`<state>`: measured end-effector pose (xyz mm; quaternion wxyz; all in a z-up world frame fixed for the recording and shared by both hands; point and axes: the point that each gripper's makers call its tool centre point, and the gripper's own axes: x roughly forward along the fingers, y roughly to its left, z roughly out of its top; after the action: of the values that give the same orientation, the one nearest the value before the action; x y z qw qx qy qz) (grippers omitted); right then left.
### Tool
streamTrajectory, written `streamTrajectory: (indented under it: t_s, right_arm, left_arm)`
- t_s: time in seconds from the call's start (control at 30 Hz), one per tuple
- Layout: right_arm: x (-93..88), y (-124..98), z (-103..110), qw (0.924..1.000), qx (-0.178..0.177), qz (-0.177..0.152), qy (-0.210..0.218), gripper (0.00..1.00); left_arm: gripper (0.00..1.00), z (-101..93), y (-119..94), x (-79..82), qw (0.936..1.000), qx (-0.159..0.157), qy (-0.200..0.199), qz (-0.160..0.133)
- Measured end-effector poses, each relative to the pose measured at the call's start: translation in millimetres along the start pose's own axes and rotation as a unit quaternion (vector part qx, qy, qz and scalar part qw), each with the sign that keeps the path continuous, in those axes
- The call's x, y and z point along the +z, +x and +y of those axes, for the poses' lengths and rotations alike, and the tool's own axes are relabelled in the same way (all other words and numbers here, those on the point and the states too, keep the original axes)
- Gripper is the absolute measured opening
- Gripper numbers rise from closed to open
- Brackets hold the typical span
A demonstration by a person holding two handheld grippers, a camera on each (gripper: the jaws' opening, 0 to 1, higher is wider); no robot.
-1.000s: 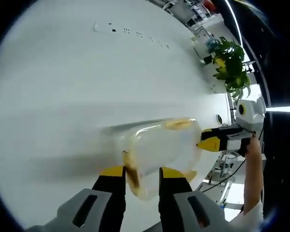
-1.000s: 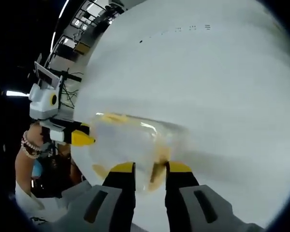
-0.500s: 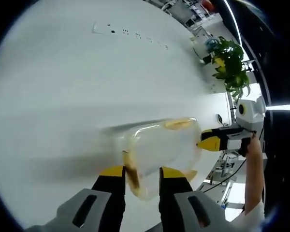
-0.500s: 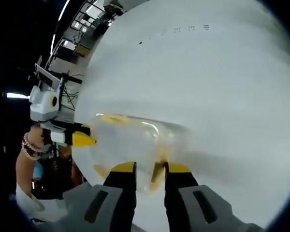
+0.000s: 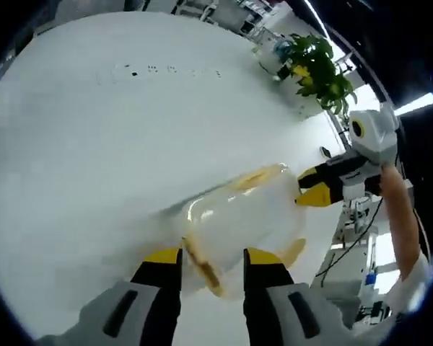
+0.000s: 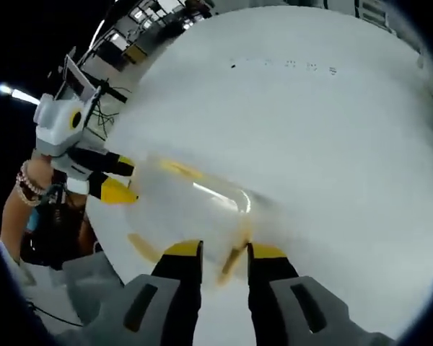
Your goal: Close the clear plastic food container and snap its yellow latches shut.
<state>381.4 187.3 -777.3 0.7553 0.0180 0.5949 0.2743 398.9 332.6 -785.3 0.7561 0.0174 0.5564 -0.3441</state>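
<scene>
The clear plastic food container point(image 5: 238, 216) hangs between my two grippers over the white table point(image 5: 94, 144). My left gripper point(image 5: 213, 258) is shut on the near end, with a yellow latch point(image 5: 202, 263) between its jaws. At the far end my right gripper point(image 5: 321, 189) pinches the other side with its yellow tips. In the right gripper view the container point(image 6: 195, 209) is blurred; my right gripper point(image 6: 224, 252) is shut on a yellow latch point(image 6: 231, 265), and the left gripper point(image 6: 108, 180) holds the opposite end. Another yellow latch point(image 5: 256, 178) lies along the container's upper edge.
A green potted plant point(image 5: 314, 68) stands beyond the table's far edge. A person's arm point(image 5: 400, 216) holds the right gripper, and a wrist with a bracelet point(image 6: 25, 184) holds the left one. Small dark marks point(image 5: 159, 70) dot the tabletop far away.
Both views have rolled and shifted as the hands moved together. The container stays gripped at both ends and now looks blurred in the right gripper view.
</scene>
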Motion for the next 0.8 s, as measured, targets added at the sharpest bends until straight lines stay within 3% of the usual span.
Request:
streamTrajectory:
  t_s: [0.1, 0.2, 0.27, 0.3, 0.33, 0.37, 0.43, 0.5, 0.53, 0.6, 0.7, 0.8]
  right_arm:
    - [-1.0, 0, 3, 0.9998, -0.011, 0.006, -0.017, 0.21]
    - [0.7, 0, 3, 0.9993, -0.022, 0.009, -0.028, 0.21]
    - [2.4, -2, 1, 0.9974, -0.041, 0.007, -0.059, 0.21]
    - [0.6, -4, 2, 0.9937, -0.060, 0.013, -0.094, 0.21]
    - [1.0, -4, 2, 0.9925, -0.064, 0.014, -0.103, 0.20]
    - [1.7, -6, 1, 0.9870, -0.077, 0.019, -0.140, 0.18]
    - [6.9, -8, 1, 0.9808, -0.094, 0.015, -0.171, 0.16]
    - [14.2, -10, 8, 0.9796, -0.091, 0.001, -0.179, 0.16]
    - [18.4, -11, 11, 0.9783, -0.087, -0.004, -0.188, 0.16]
    - [28.4, -12, 22, 0.9760, -0.071, -0.021, -0.204, 0.16]
    - [37.1, -9, 36, 0.9750, -0.050, -0.034, -0.214, 0.15]
    - [44.2, 0, 44, 0.9698, -0.043, -0.041, -0.236, 0.15]
  left_arm:
    - [0.39, -3.3, -3, -9.1, 0.9997, -0.009, 0.017, 0.014]
    - [0.39, -5.0, -10, 1.1, 0.9985, -0.009, 0.053, -0.014]
    - [0.37, -15.1, -16, 6.5, 0.9966, -0.034, 0.069, -0.028]
    - [0.39, -16.0, -20, 6.8, 0.9976, -0.032, 0.057, -0.025]
    - [0.39, -17.8, -22, 10.7, 0.9964, -0.036, 0.069, -0.035]
    - [0.33, -20.1, -26, 17.6, 0.9928, -0.039, 0.100, -0.053]
    - [0.26, -29.6, -31, 24.7, 0.9885, -0.052, 0.121, -0.075]
    - [0.25, -36.3, -34, 29.1, 0.9835, -0.059, 0.145, -0.091]
    - [0.24, -40.3, -34, 30.1, 0.9764, -0.060, 0.184, -0.096]
    - [0.19, -44.8, -32, 27.7, 0.9686, -0.060, 0.222, -0.096]
    - [0.13, -51.3, -25, 26.0, 0.9655, -0.068, 0.232, -0.096]
    - [0.10, -52.5, -19, 30.9, 0.9525, -0.043, 0.282, -0.107]
